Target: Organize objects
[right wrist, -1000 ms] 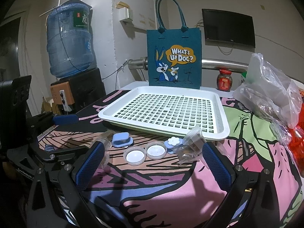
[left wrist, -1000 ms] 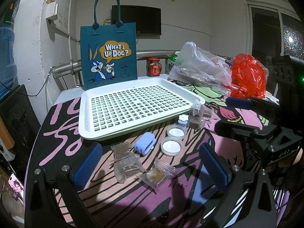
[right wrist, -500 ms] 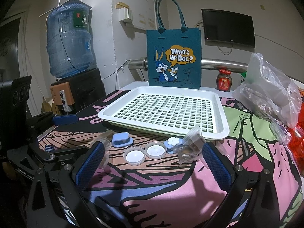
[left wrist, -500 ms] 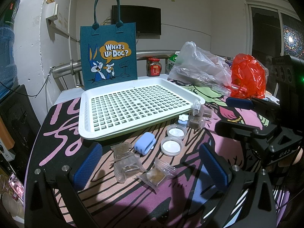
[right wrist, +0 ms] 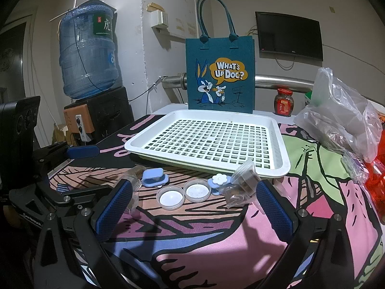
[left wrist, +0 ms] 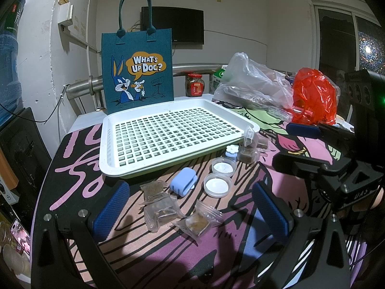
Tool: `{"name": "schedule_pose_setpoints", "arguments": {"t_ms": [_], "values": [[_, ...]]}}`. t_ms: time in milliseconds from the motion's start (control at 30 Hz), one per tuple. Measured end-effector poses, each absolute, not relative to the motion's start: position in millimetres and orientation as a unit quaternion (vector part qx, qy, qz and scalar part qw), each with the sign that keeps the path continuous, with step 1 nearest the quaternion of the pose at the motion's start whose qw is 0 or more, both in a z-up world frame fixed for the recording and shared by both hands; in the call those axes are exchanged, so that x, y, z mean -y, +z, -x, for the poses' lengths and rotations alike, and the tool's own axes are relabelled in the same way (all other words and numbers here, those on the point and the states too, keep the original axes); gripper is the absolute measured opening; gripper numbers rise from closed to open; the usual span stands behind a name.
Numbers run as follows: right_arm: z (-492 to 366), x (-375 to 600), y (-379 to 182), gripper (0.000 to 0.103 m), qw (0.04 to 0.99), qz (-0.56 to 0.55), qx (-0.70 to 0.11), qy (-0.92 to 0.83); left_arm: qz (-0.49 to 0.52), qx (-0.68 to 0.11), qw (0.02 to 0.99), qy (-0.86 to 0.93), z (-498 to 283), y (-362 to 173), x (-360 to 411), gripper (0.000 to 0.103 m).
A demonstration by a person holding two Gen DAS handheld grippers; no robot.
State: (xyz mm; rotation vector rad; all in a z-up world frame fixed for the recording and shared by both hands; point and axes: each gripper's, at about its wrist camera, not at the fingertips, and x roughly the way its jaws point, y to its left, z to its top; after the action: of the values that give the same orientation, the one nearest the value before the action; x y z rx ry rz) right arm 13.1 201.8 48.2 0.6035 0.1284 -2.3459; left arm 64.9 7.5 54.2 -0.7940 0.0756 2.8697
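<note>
A: Left wrist view, left to right. Lower left: left tool (left wrist: 190, 207), jaws spread wide, nothing held, poised low over the surface (left wrist: 240, 248). Between the pads: three clear sachets (left wrist: 163, 207) with brown contents. Just beyond: blue case (left wrist: 183, 185), then two round clear dishes (left wrist: 217, 185), side by side, touching or nearly so.

B: And the tray?

A: White slotted tray (left wrist: 105, 144), centre frame, bare. Small flower-topped blue piece (left wrist: 231, 151) and more sachets bunched at its lower right corner. Teal tote (left wrist: 137, 69) upright behind the tray.

B: Right wrist view?

A: Right tool (right wrist: 191, 208), equally wide open, empty. Dishes (right wrist: 184, 193) midway between the pads, sachet pile (right wrist: 243, 183) just inside the right pad.

B: Step in hand?

A: Start of sorting, by the look: nothing in the tray yet. Next move probably a descent onto one small item, pads closing gently; sachets thin and slippery, dishes shallow, so a low, square approach needed.

B: Change from half a second back?

A: None noticeable. Both tools in the same pose, items unmoved.
</note>
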Motion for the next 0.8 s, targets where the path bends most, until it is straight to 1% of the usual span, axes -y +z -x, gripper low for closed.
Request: {"name": "schedule_pose_setpoints", "arguments": {"t_ms": [500, 667, 800], "values": [[-9.5, -207.1, 47.9, 0.103, 0.342, -0.236, -0.029, -0.909, 0.270, -0.014, 0.084, 0.959, -63.7, 51.5, -0.8, 0.103], [-3.7, -213.1, 45.7, 0.103, 0.334, -0.253, -0.019, -0.908, 0.284, -0.010, 0.099, 0.954, -62.6, 49.8, -1.5, 0.103], [-6.3, -215.8, 44.6, 0.103, 0.335, -0.261, -0.026, -0.905, 0.302, -0.008, 0.106, 0.947, -64.0, 46.1, -1.2, 0.103]]}}
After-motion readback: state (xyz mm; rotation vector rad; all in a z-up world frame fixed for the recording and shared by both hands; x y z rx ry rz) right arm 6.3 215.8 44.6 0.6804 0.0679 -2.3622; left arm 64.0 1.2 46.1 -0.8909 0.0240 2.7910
